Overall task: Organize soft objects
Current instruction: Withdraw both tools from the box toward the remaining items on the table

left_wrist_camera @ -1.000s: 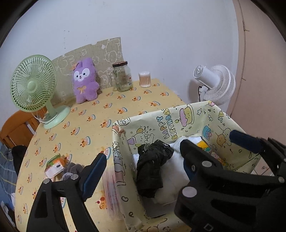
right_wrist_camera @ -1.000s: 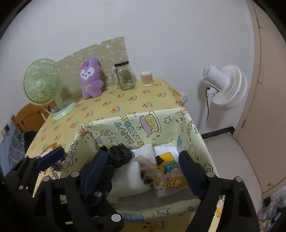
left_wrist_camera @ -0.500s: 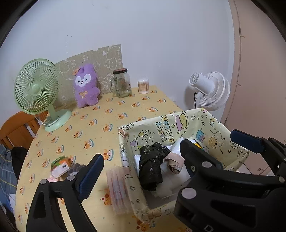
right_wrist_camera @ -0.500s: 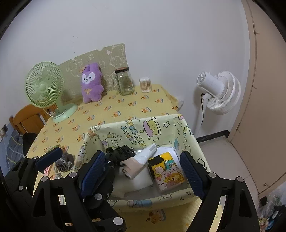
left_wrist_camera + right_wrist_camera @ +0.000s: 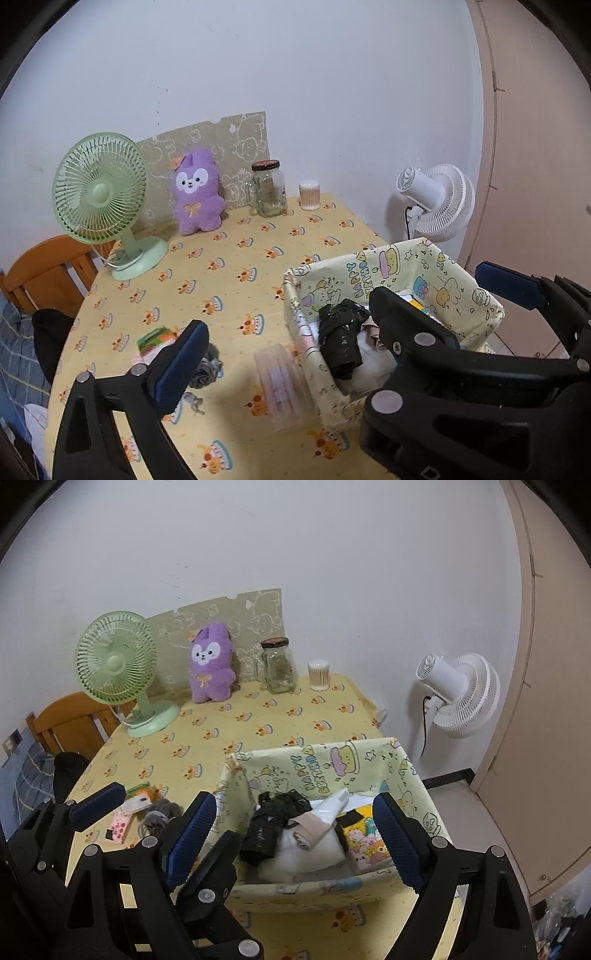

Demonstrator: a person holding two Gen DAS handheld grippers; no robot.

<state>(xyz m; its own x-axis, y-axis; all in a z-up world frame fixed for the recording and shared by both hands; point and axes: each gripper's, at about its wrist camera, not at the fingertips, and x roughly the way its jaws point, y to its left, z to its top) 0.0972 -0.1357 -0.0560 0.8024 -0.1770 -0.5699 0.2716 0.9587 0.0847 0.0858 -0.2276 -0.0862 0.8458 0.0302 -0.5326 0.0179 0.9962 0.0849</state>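
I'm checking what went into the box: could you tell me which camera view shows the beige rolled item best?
The right wrist view: the beige rolled item lies in full sight atop the white bundle inside the box. In the left wrist view, only a sliver shows behind a black gripper finger.

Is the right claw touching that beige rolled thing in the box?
Apart: the right wrist view shows the right claw open, its pads clear of the beige roll.

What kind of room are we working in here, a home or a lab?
Most likely a home, perhaps a bedroom or dining corner: a table under a cartoon-print cloth, a purple plush toy beside a green desk fan, and a wooden chair at the table's edge.
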